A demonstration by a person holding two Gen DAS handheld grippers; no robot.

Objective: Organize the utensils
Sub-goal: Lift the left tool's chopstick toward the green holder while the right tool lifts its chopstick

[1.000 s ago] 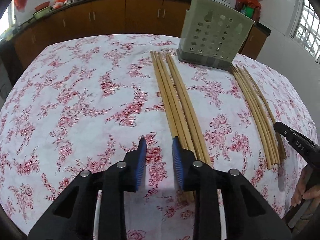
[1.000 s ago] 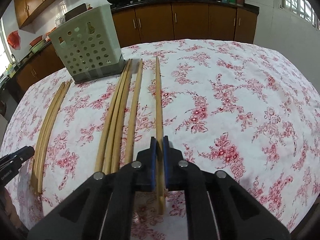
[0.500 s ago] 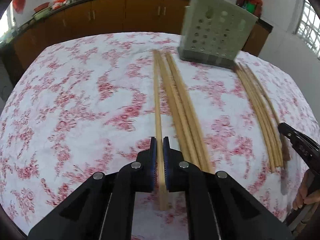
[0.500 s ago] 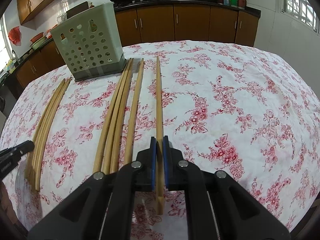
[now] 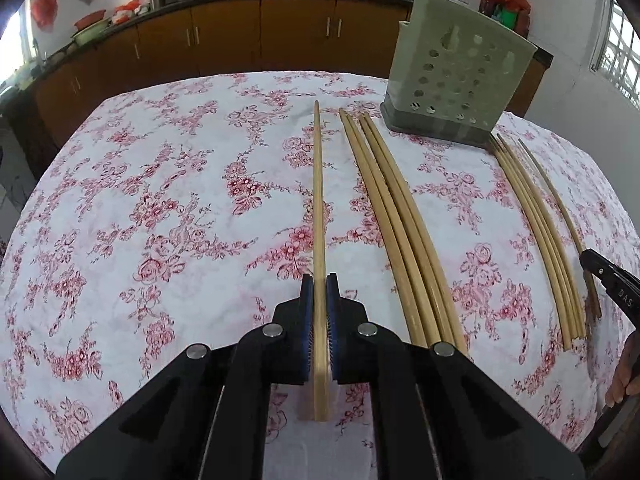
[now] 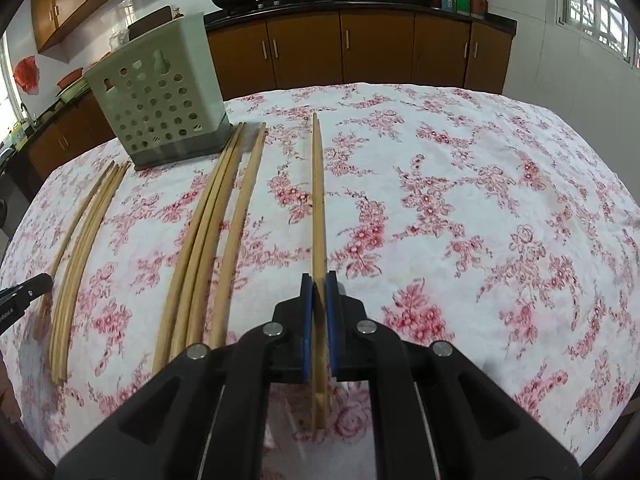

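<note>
my left gripper (image 5: pixel 319 292) has its blue pads pinched on one chopstick (image 5: pixel 318 216), which points straight ahead above the floral tablecloth (image 5: pixel 160 208). my right gripper (image 6: pixel 319 292) is clamped the same way on another chopstick (image 6: pixel 318 208). in the left view, a bundle of chopsticks (image 5: pixel 400 232) lies just beside the held one, and a second bundle (image 5: pixel 540 240) lies farther right. the perforated green utensil holder (image 5: pixel 452 84) stands at the table's far side, between the bundles' far tips.
</note>
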